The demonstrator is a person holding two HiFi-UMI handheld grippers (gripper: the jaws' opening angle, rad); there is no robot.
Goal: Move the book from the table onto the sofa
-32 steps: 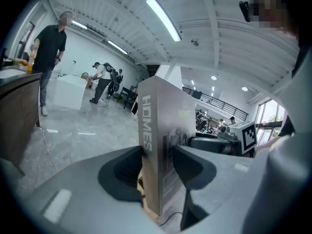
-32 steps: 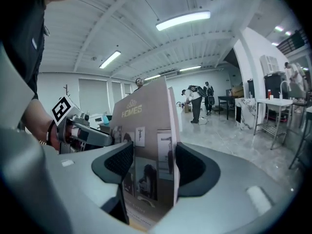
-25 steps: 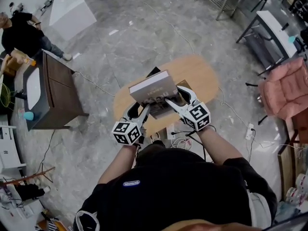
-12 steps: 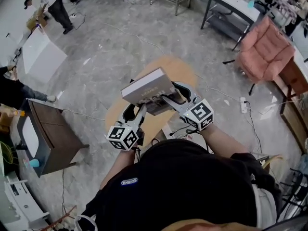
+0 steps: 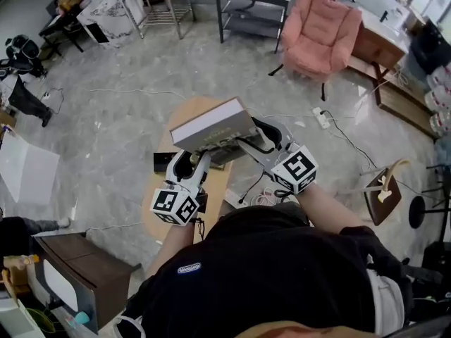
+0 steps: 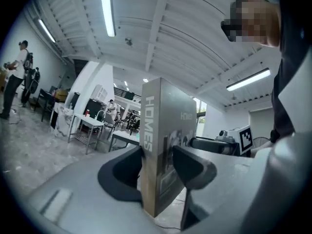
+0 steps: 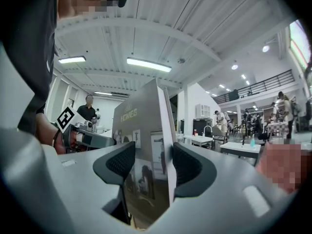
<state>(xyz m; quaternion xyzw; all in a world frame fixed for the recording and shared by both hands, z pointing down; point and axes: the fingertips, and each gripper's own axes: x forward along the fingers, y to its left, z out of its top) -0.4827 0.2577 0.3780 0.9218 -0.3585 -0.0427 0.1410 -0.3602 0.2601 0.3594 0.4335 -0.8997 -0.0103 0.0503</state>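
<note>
Two grippers clamp one book (image 5: 211, 127) between them, held clear above the oval wooden counter (image 5: 184, 111) in the middle of the head view. The left gripper (image 5: 194, 162) takes the book's lower left side and the right gripper (image 5: 257, 138) its right side, each with a marker cube nearest the person's black-clad body at the bottom of the frame. The book lies roughly flat with its grey cover up, tilted so that its far right corner points to the upper right. In the left gripper view the left gripper (image 6: 156, 167) has both dark pads pressed on the book (image 6: 165, 150), one on each cover, and the spine lettered HOMES faces the camera. In the right gripper view the right gripper (image 7: 153, 167) is likewise closed on the book (image 7: 144, 130), one pad on the cover and the other on the far face beside the pale page edge. A flat black thing (image 5: 163, 160) lies on the counter just left of the left gripper. The pink sofa (image 5: 320, 30) stands at the upper right of the head view, well apart from the book, with grey floor and a power strip (image 5: 322, 118) between
</note>
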